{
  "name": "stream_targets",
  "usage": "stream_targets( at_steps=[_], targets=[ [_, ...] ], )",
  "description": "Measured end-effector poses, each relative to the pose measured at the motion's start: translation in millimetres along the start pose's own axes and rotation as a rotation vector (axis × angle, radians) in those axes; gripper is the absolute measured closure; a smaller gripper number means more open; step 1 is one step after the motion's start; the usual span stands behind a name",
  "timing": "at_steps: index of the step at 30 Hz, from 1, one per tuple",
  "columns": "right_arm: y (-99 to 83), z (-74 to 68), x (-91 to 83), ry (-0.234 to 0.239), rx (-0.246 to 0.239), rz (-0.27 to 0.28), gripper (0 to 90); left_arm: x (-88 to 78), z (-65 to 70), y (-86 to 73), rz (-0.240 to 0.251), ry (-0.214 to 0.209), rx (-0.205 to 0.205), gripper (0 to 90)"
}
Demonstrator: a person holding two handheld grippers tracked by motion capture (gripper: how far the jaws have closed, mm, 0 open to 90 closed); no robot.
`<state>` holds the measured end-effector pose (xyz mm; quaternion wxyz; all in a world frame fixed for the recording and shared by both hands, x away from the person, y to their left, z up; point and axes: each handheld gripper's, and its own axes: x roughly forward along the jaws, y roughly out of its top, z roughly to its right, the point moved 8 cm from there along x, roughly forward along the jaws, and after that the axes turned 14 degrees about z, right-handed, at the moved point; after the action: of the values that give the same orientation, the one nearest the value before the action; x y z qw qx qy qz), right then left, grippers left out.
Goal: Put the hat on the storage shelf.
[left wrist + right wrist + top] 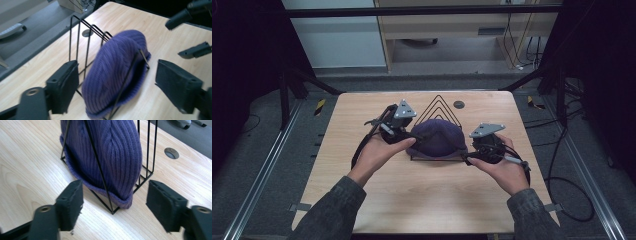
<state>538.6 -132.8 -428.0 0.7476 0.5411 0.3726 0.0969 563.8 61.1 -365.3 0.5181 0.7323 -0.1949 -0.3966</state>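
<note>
The light wood-grain surface (422, 200) stands on a grey floor between dark frame posts, with a round grey cable grommet (458, 104) near its far edge. At the centre of the surface stands a black wire rack of nested triangular loops (439, 106). A purple rib-knit beanie (437, 140) is draped over the nearest loops of the rack, its hem close to the wire base; the wires keep the knit spread and upright rather than collapsed flat.

The left tool (404, 131) sits at the beanie's left flank, the right tool (474, 152) at its right flank. Both tools are released: in the left gripper view the pads (65, 85) stand apart from the knit, and in the right gripper view the pads (71, 202) likewise flank the hem without contact. The two-sided placement suits a symmetric hold on the hem, so the fabric spreads evenly over the wire.
</note>
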Motion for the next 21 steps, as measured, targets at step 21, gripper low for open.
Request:
stream_targets(
  at_steps=[21],
  targets=[
    [-20.8, 1.8, -31.7, -0.001, 0.045, 0.029, 8.5, -61.9, -15.0, -60.2, -0.062, 0.029, -0.039, 6.3]
  ],
)
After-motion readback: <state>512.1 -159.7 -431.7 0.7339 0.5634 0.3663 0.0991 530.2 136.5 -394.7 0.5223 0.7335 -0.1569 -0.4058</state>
